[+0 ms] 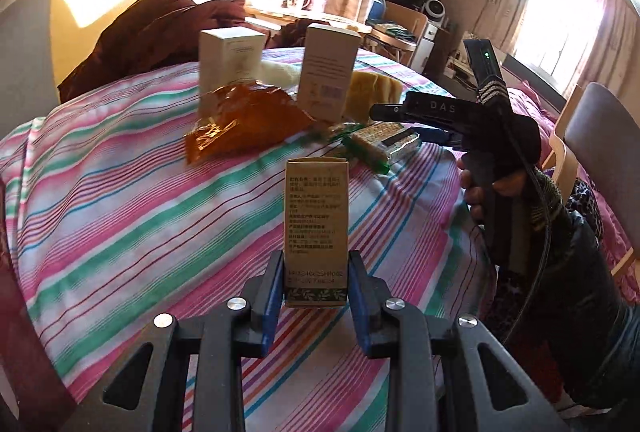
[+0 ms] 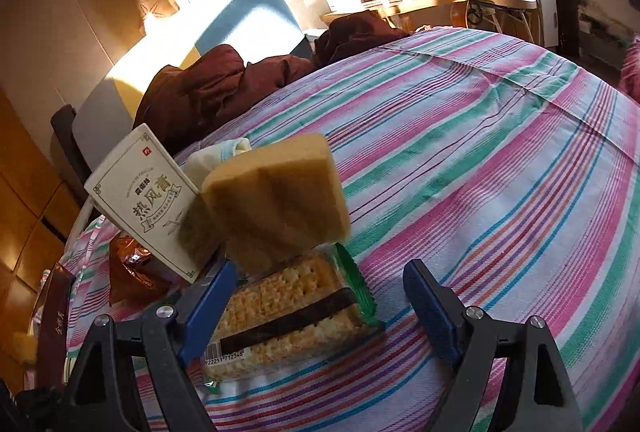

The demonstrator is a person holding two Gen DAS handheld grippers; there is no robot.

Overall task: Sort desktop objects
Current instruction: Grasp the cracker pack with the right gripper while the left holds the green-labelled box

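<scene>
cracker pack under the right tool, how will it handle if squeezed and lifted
The cracker pack probably lifts light. Its clear wrapper looks glossy, so it may slip. The crackers inside could crack under a hard squeeze from the open right tool. It lies flat, so rolling is unlikely.

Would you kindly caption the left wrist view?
Left tongs grip a kraft box above the striped cloth.

We've got a round tabletop [image 1: 120,199] under a pink, green and white striped cloth. Sitting on it: two white boxes [image 1: 230,59] standing upright, a crinkly orange packet [image 1: 244,119] in front of them, a yellowish sponge [image 2: 276,199] just beside the right-hand box, and a wrapped cracker pack [image 2: 288,316] near the sponge. Some dark maroon fabric [image 1: 152,27] is heaped at the far edge.
</scene>
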